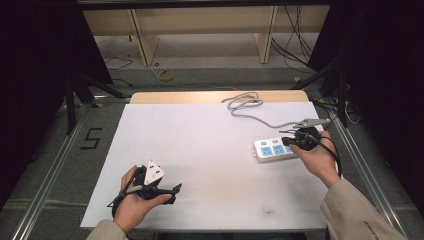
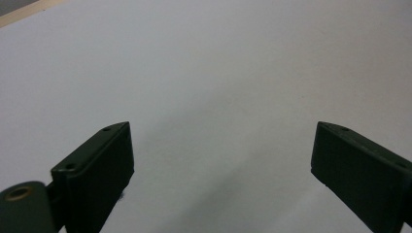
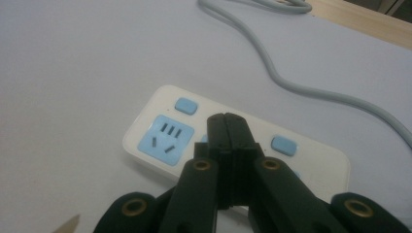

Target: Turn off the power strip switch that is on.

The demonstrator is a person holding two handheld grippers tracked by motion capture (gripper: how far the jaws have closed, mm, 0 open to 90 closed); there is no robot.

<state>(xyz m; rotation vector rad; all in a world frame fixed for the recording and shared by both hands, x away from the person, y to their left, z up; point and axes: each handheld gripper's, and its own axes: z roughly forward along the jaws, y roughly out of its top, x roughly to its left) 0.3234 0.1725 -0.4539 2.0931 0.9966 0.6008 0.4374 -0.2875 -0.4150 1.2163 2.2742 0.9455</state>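
A white power strip with light blue sockets and switch buttons lies flat at the right of the white table top. Its grey cable runs to the back edge and coils there. My right gripper is shut, its tips low over the strip's middle; whether they touch it I cannot tell. In the right gripper view the closed jaws of the right gripper cover part of the power strip, with the grey cable behind. My left gripper is open over bare table at the front left; the left gripper holds nothing.
A wooden strip borders the table's far edge. Metal rails run along both sides. Loose cables lie on the floor behind, and a "5" is taped on the floor at left. A small dark mark is near the front edge.
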